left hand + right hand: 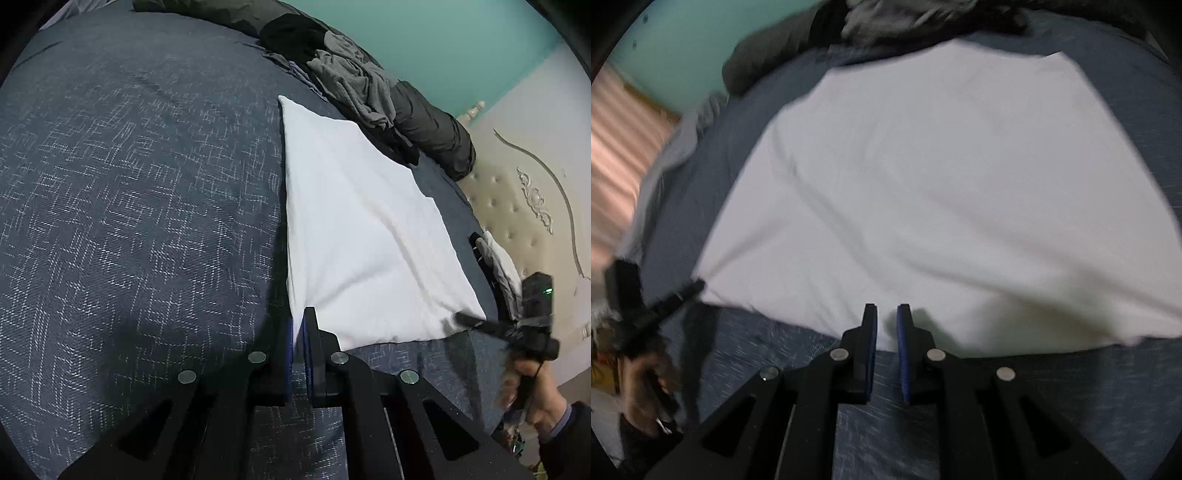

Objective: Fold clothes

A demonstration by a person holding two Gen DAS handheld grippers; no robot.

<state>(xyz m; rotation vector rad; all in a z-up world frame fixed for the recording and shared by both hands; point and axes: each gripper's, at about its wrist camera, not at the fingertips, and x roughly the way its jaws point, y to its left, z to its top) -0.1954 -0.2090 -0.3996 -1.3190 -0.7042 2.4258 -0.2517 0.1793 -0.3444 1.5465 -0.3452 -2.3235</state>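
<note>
Since the white garment (369,236) is thin and limp, pinch corners: left hand-held gripper (298,325) clamps its lower-centre corner; right hand-held gripper (886,325) nearly closed, apparently empty.

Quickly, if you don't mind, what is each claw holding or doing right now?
Left claw: closed on the near corner of the white garment.
Right claw: nearly shut at the garment's near edge; grip cannot be told.
</note>
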